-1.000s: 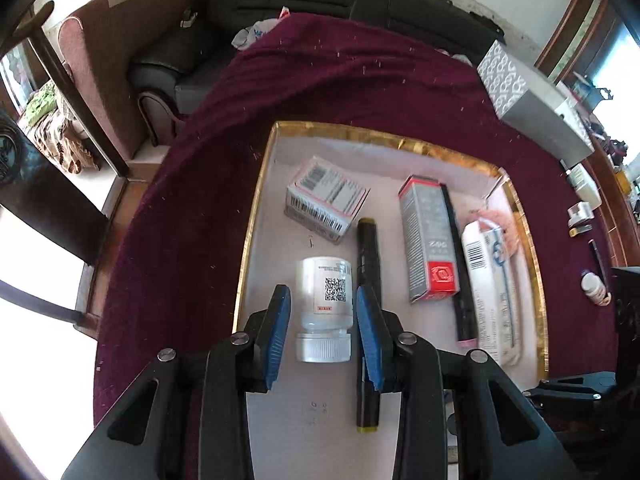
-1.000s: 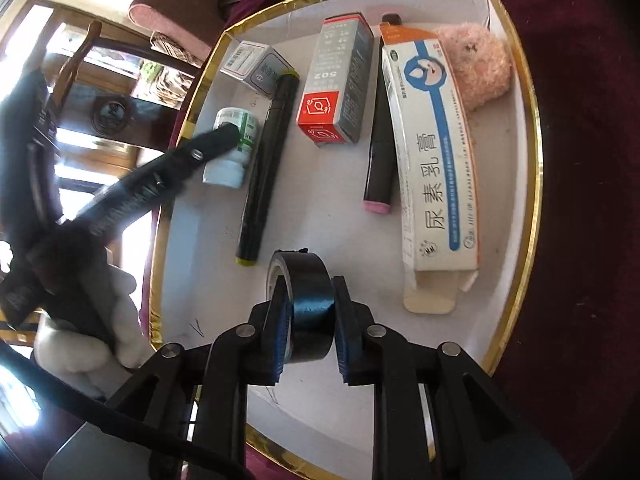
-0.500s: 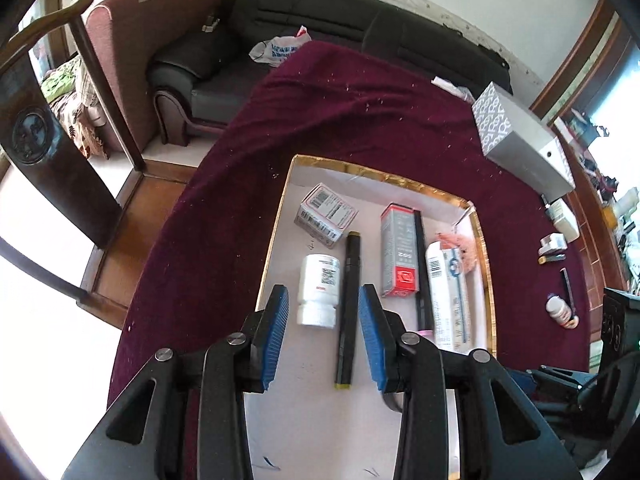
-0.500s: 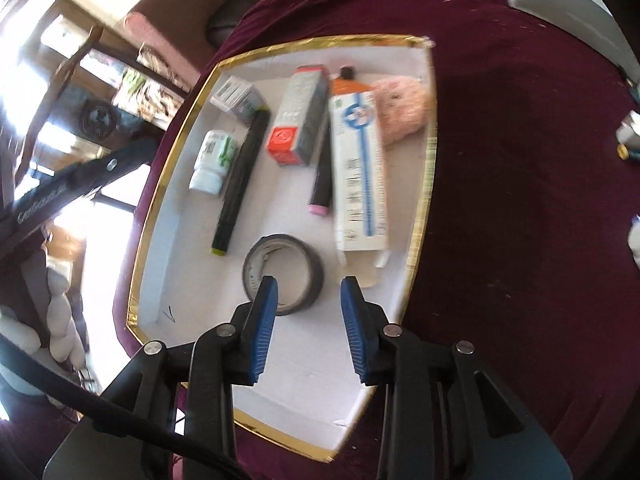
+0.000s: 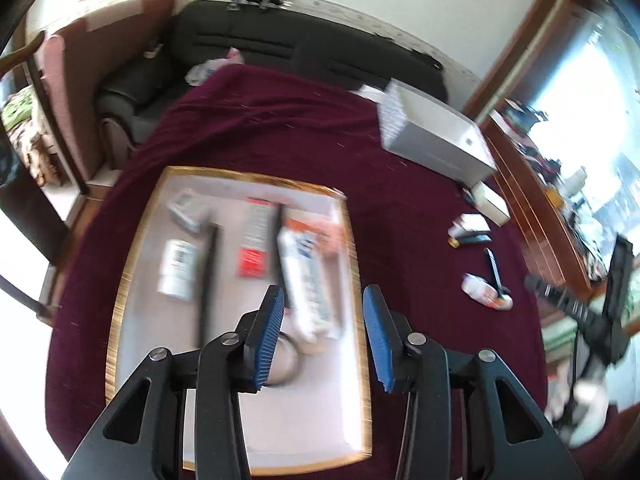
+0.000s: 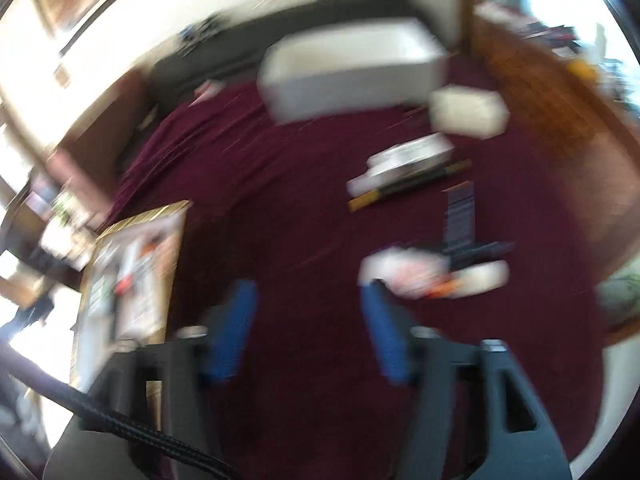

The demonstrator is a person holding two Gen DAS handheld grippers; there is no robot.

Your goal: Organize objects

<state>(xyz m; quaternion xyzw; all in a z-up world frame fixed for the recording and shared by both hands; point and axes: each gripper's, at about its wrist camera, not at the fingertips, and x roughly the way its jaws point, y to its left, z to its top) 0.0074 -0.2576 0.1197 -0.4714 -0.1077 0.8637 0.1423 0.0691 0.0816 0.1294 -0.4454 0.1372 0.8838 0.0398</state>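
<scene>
Leaving tape roll (image 5: pixel 286 360) in tray (image 5: pixel 120 312), right hand-held gripper (image 6: pixel 308 320) now wide open, empty

- Daylight pours from a window (image 5: pixel 600 120) at right, blown out white.
- Right wrist view is heavily motion-blurred; left mildly.
- Fisheye bends edges, corners black.

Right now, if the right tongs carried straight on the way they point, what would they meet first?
Most likely bare maroon tablecloth: nothing lies between the open right tongs. The small white bottle sits just right of that line. The picture is blurred, so depth is uncertain.
</scene>
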